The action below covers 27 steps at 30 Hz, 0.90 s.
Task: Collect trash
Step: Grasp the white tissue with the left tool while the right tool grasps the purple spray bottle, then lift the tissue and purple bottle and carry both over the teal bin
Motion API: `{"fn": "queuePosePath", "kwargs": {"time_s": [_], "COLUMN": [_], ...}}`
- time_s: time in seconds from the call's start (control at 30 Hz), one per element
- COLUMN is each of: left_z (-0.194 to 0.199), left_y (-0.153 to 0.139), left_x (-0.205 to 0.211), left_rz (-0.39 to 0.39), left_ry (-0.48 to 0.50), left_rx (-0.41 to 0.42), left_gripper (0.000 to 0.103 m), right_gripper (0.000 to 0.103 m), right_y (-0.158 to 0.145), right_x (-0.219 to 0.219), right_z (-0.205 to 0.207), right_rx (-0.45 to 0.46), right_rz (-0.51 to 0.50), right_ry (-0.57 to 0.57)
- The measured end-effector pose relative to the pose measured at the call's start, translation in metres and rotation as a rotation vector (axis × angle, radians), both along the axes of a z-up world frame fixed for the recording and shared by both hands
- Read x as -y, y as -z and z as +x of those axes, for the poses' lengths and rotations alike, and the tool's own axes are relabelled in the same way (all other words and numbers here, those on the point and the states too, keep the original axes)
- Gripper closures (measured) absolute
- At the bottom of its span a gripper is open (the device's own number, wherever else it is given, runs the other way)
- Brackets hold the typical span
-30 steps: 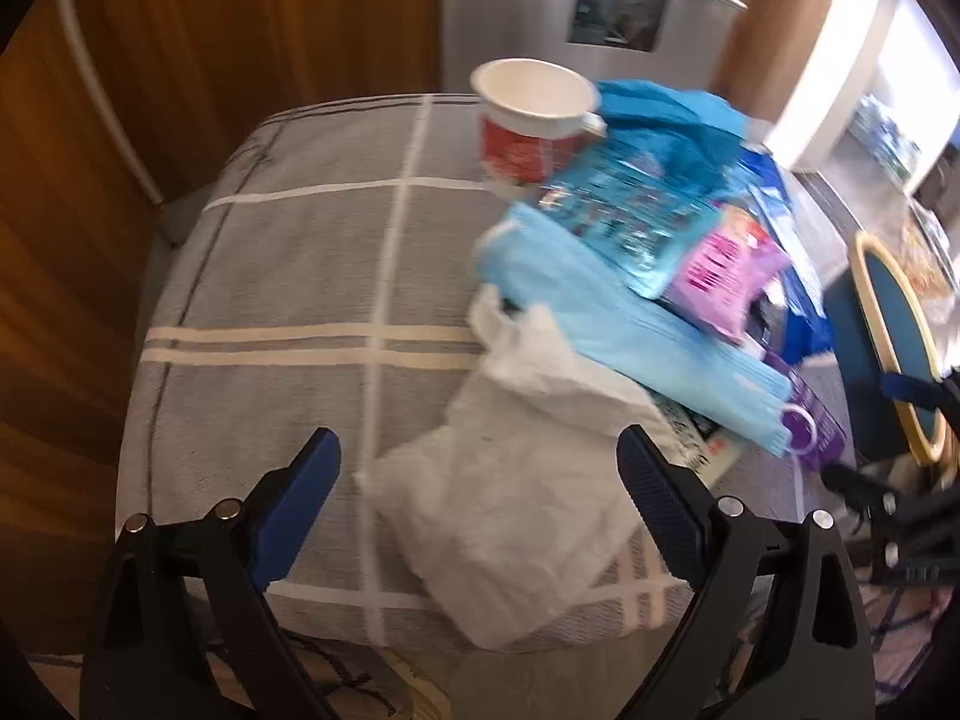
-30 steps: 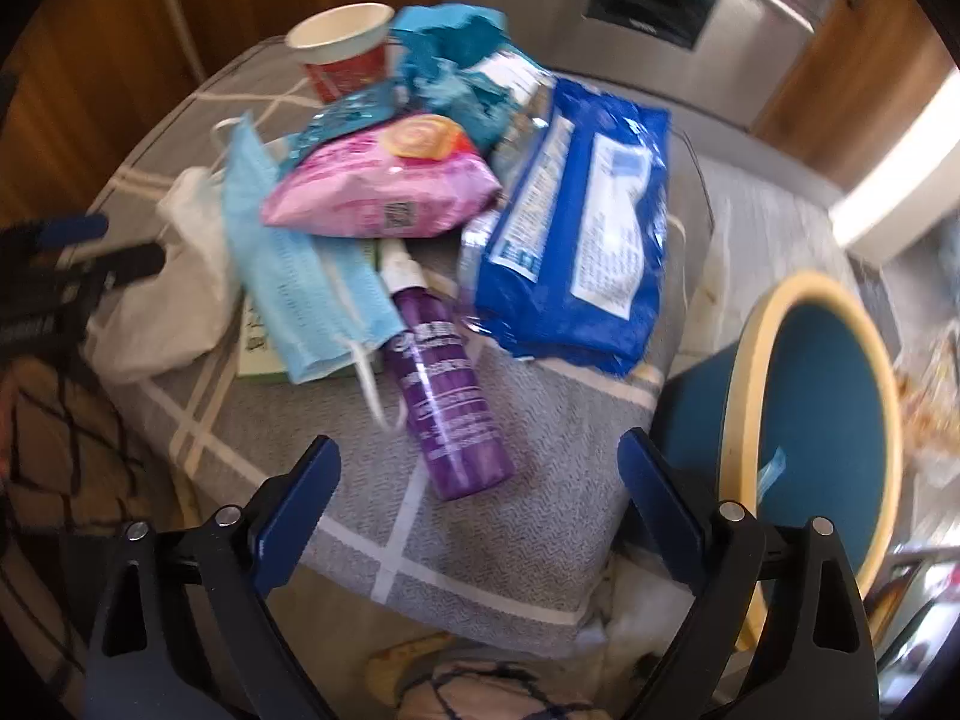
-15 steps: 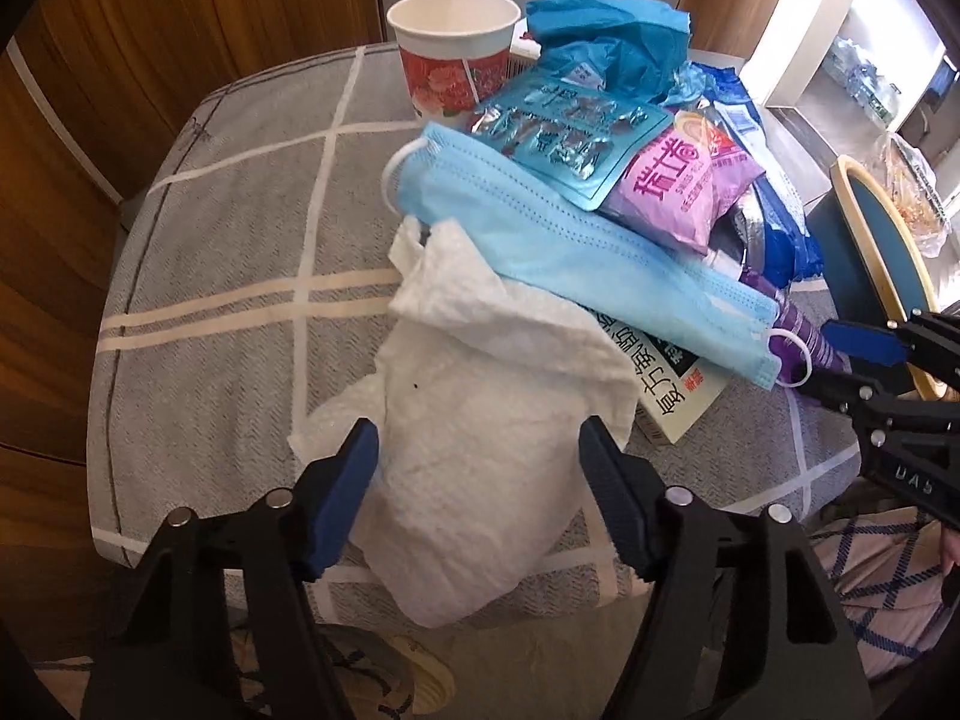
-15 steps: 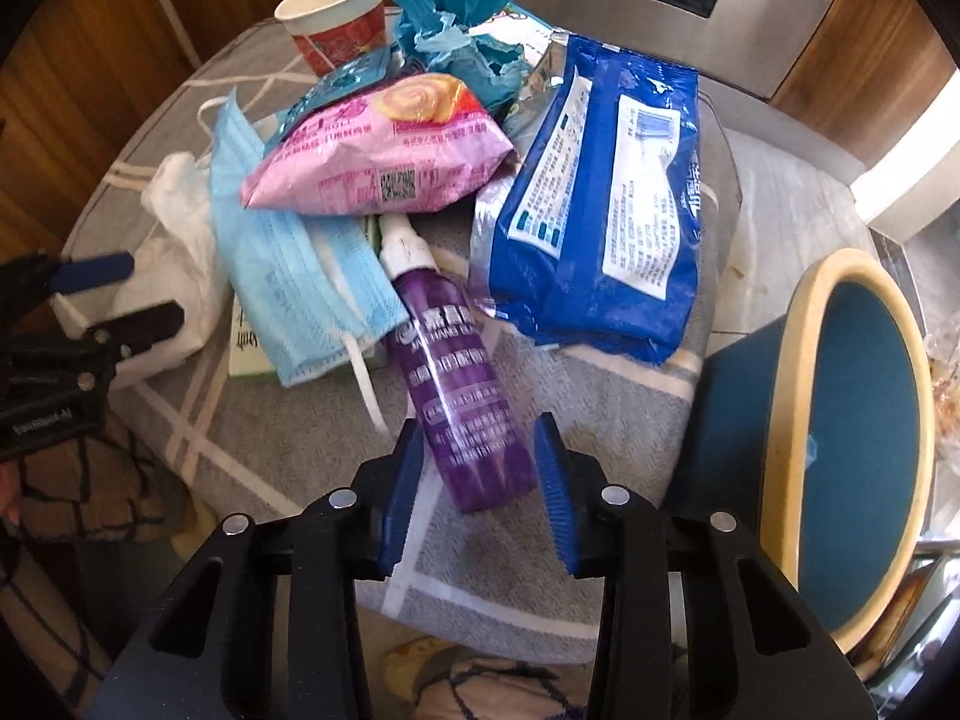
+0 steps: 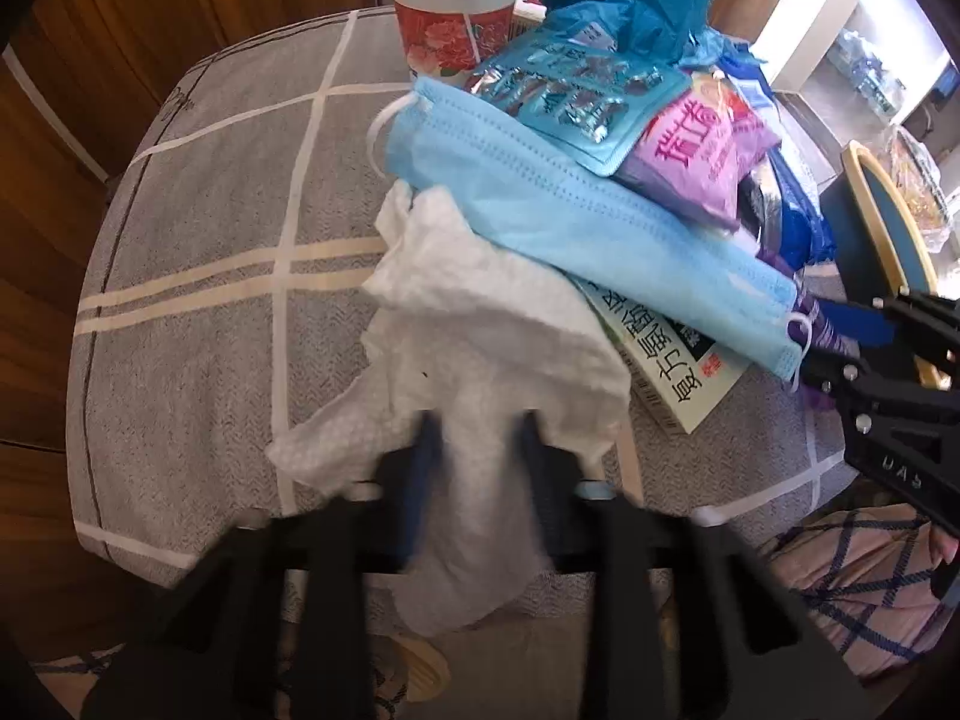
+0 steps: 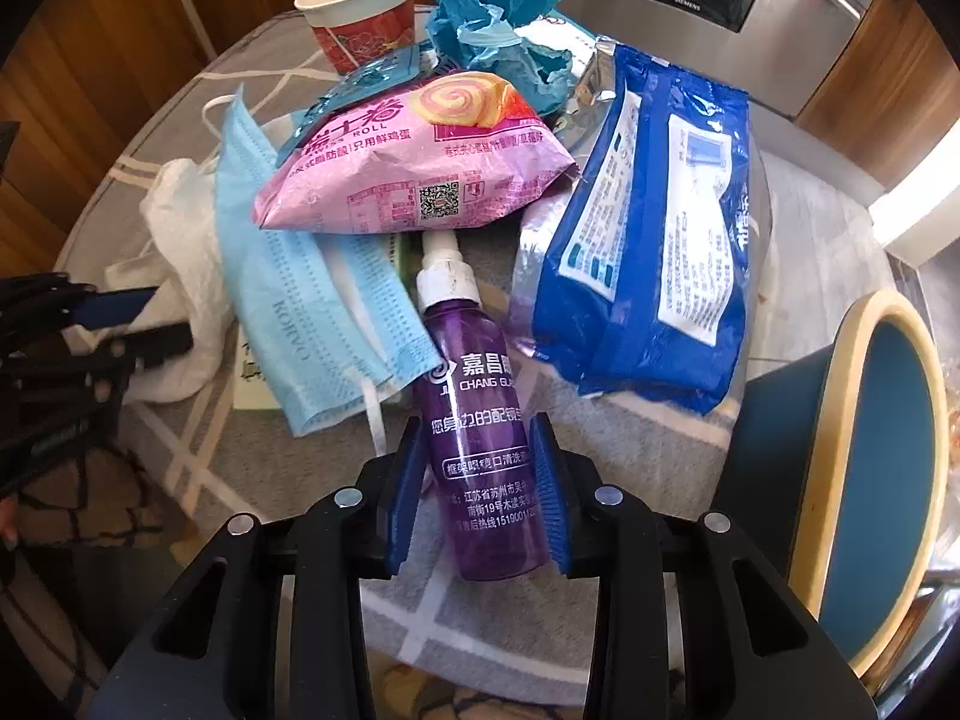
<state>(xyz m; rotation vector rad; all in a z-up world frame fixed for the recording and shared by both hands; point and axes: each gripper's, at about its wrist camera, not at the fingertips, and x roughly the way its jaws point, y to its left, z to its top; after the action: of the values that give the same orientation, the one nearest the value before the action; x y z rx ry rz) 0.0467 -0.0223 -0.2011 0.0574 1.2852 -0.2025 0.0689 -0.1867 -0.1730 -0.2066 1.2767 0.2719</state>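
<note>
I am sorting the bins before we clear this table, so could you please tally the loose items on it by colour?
Blue: 4 (face mask, wipes pack, crumpled bag, foil sachet)
White: 2 (tissue, printed box)
Pink: 1 (snack bag)
Purple: 1 (spray bottle)
Red: 1 (paper cup)
Total: 9

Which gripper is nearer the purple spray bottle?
Right. The right gripper has its jaws on either side of the purple spray bottle; the left gripper is across the pile, jaws around the crumpled white tissue.
</note>
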Motion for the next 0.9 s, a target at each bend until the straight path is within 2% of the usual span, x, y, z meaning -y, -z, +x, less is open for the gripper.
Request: {"fn": "queuePosePath", "kwargs": {"time_s": [0.1,0.37,0.57,0.63,0.73,0.9], "left_z": [0.003,-0.001,0.002,0.003,0.005,0.001], "left_y": [-0.003,-0.025,-0.05,-0.048,-0.042,-0.042], "left_x": [-0.008,-0.014,-0.024,-0.025,-0.021,-0.018], "left_rz": [-0.024,-0.045,-0.082,-0.092,-0.09,-0.094], "left_ry": [-0.021,-0.04,-0.107,-0.108,-0.097,-0.099], "left_rx": [0.007,0.105,0.186,0.168,0.149,0.142], "left_gripper": [0.095,0.096,0.097,0.097,0.097,0.097], "right_gripper": [0.068,0.069,0.07,0.07,0.069,0.069], "right_y": [-0.007,-0.027,-0.047,-0.043,-0.022,-0.003], "right_x": [-0.001,0.006,0.011,0.011,0.011,0.006], "right_z": [-0.006,-0.02,-0.03,-0.029,-0.03,-0.028], "right_rx": [-0.005,-0.013,0.025,0.019,-0.053,-0.114], "right_rz": [0.012,0.013,0.041,0.038,-0.003,-0.047], "right_ry": [0.002,0.023,0.039,0.037,0.033,0.022]}}
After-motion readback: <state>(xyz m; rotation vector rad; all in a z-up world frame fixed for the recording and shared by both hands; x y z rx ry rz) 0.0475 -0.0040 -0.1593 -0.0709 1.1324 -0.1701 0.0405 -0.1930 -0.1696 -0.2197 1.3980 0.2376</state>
